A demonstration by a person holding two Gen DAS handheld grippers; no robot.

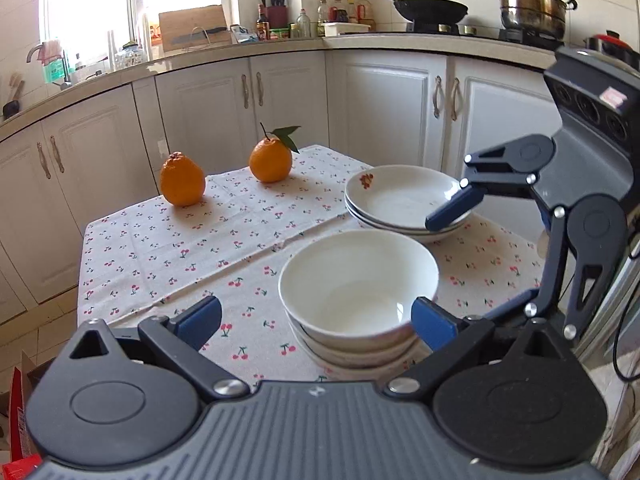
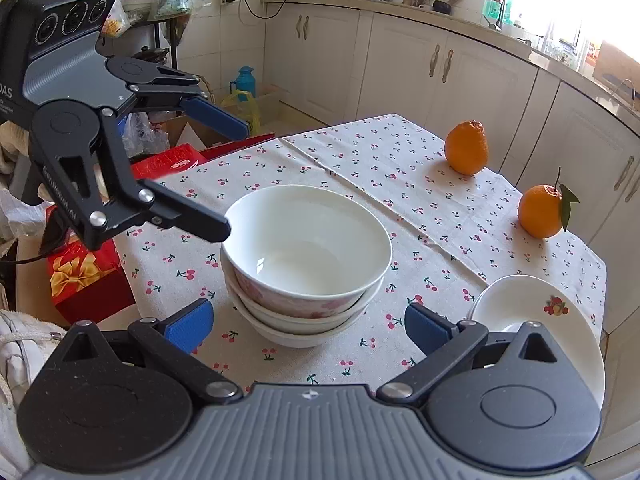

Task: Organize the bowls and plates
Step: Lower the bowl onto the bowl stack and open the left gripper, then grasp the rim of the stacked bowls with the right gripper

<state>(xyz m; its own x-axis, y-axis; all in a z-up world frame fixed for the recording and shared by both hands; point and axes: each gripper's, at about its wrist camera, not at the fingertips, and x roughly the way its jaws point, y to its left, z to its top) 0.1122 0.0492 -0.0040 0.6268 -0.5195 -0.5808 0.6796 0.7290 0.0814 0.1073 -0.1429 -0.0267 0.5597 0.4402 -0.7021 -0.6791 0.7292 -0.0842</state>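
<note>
A stack of white bowls (image 1: 358, 300) stands on the cherry-print tablecloth (image 1: 208, 240); it also shows in the right wrist view (image 2: 306, 260), with pink flowers on the outside. A stack of white plates (image 1: 400, 200) with a fruit motif lies behind it, and at the lower right of the right wrist view (image 2: 536, 312). My left gripper (image 1: 316, 320) is open, its right finger beside the bowl stack's rim. My right gripper (image 2: 308, 326) is open and empty, just in front of the bowls. In the left wrist view its upper finger hangs over the plates' right rim.
Two oranges (image 1: 182, 180) (image 1: 271, 159) sit at the table's far side, one with a leaf. White kitchen cabinets (image 1: 224, 100) surround the table. A red gift box (image 2: 86, 276) and bags lie on the floor beside the table.
</note>
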